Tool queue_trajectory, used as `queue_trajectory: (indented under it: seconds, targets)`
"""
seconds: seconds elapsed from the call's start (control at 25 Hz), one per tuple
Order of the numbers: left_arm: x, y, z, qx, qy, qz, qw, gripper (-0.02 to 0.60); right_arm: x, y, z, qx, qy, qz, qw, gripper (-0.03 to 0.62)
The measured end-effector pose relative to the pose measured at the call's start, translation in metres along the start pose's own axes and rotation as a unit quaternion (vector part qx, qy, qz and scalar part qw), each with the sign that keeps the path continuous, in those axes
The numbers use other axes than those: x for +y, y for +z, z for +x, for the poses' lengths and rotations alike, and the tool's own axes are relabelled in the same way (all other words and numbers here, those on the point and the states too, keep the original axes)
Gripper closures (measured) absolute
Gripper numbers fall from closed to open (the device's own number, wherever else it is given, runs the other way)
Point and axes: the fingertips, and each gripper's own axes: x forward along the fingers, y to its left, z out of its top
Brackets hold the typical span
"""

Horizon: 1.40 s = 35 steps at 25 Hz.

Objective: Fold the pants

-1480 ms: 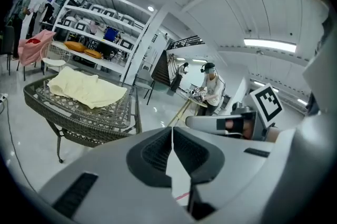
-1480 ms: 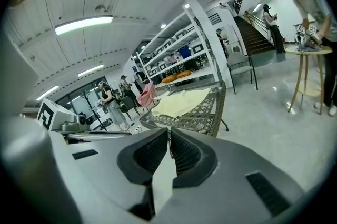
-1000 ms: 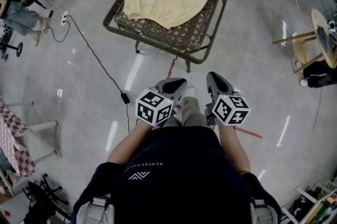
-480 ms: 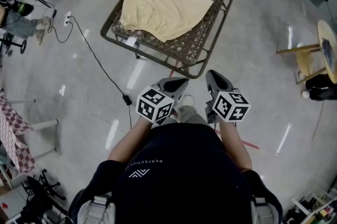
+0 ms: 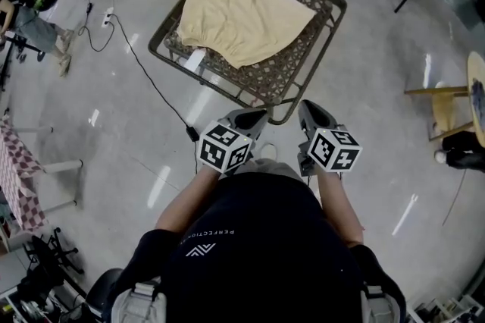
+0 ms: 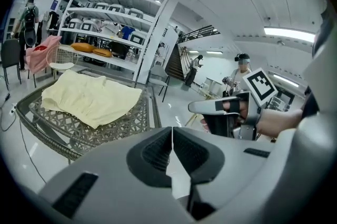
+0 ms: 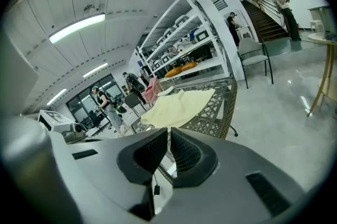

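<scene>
Both sets of jaws are pressing pad to pad with nothing between them: the left gripper (image 6: 172,139) and the right gripper (image 7: 168,141) are each clenched and empty, hanging side by side at the person's waist and pointing forward and a little down. In the head view, the left gripper (image 5: 258,115) and right gripper (image 5: 307,108) are hovering just short of the near corner of a low woven table (image 5: 288,60), not touching it. The pants (image 5: 242,14) are lying at 12 o'clock from the jaws, pale yellow, spread loosely over the table top, with a gathered edge facing the person and one side drooping toward the 3 o'clock rim. They look unfolded and untouched. A black cable (image 5: 148,75) is trailing over the floor at 10 o'clock, and a checked cloth (image 5: 17,181) is showing at 9 o'clock. Step in hand, as I judge it — the approach, before any grasp. The next move is calling for both jaws to open and for a reach over the near rim, each gripper taking one end of the same edge so the cloth can be lifted and laid over itself. The lattice top may snag the fabric, so a clean lift looks wiser than a drag.
</scene>
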Motion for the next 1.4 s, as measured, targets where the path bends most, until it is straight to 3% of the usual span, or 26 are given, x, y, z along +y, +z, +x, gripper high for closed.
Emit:
queue_trajectory:
  seconds: [0.52, 0.88, 1.0, 1.4]
  targets:
    - [0.024, 0.011, 0.021, -0.006, 0.043, 0.024, 0.9988, 0.565, -0.018, 0.018, 0.025, 0.007, 0.017, -0.012, 1.0, 0.551]
    - [0.047, 0.026, 0.041, -0.005, 0.045, 0.026, 0.9986, 0.56, -0.036, 0.035, 0.048, 0.01, 0.004, -0.014, 1.0, 0.551]
    - [0.054, 0.03, 0.046, 0.004, 0.038, 0.03, 0.9988, 0.482, -0.041, 0.036, 0.059, 0.013, -0.003, -0.009, 1.0, 0.551]
    - [0.106, 0.039, 0.06, 0.035, 0.024, 0.033, 0.9986, 0.479, -0.052, 0.06, 0.112, 0.012, -0.037, -0.01, 0.999, 0.549]
